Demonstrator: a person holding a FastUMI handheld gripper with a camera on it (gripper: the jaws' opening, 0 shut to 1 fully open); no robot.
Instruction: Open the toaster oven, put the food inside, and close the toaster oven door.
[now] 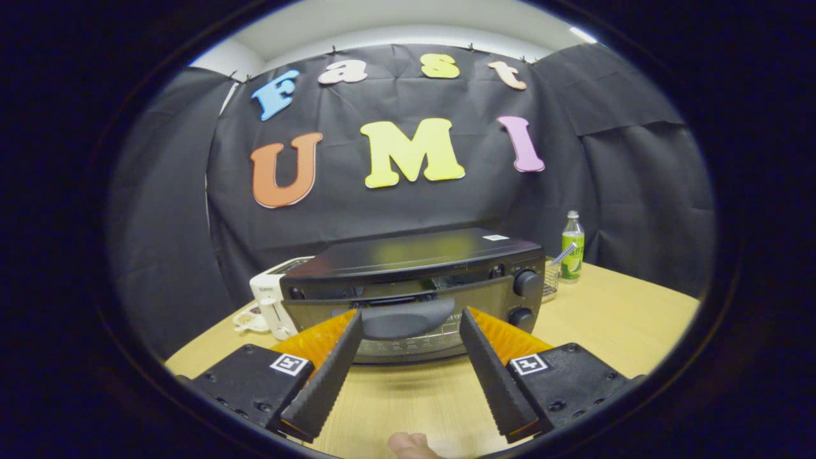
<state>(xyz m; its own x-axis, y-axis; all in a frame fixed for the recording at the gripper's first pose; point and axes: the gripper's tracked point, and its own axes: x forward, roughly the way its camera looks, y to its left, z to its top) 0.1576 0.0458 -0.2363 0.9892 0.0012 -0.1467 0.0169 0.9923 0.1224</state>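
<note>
A black toaster oven stands on the wooden table just ahead of my fingers. Its door is tilted a little outward at the top, and a gap above it shows the wire rack inside. The door's dark curved handle lies between my two fingertips. My gripper is open, with one finger at each end of the handle; I cannot tell whether they touch it. Two knobs sit on the oven's right side. A small dish with food lies left of the oven.
A white pop-up toaster stands at the oven's left, beside the dish. Behind the oven's right corner is a wire basket and a green bottle. Part of a person's finger shows below my fingers.
</note>
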